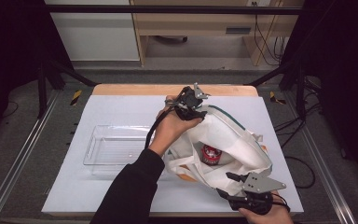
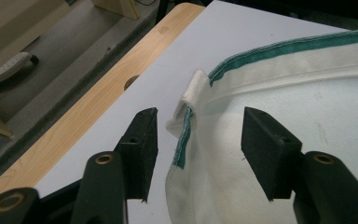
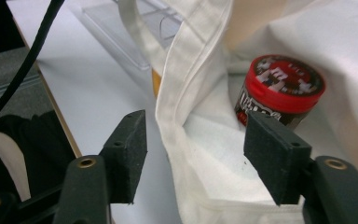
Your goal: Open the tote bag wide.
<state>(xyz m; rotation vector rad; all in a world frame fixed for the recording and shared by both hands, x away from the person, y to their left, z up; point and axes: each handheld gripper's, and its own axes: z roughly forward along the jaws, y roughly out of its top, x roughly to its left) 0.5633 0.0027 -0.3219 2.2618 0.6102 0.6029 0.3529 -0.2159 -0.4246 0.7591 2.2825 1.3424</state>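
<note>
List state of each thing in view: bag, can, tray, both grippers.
Cloth bag: lying on the table, mouth open, rim between both grippers' fingers, not pinched.
Red-lidded can: inside the bag, lid on.
Clear tray: empty, beside the bag.
Left gripper: open, green-trimmed bag edge between the fingers.
Right gripper: open, bag rim between the fingers.
</note>
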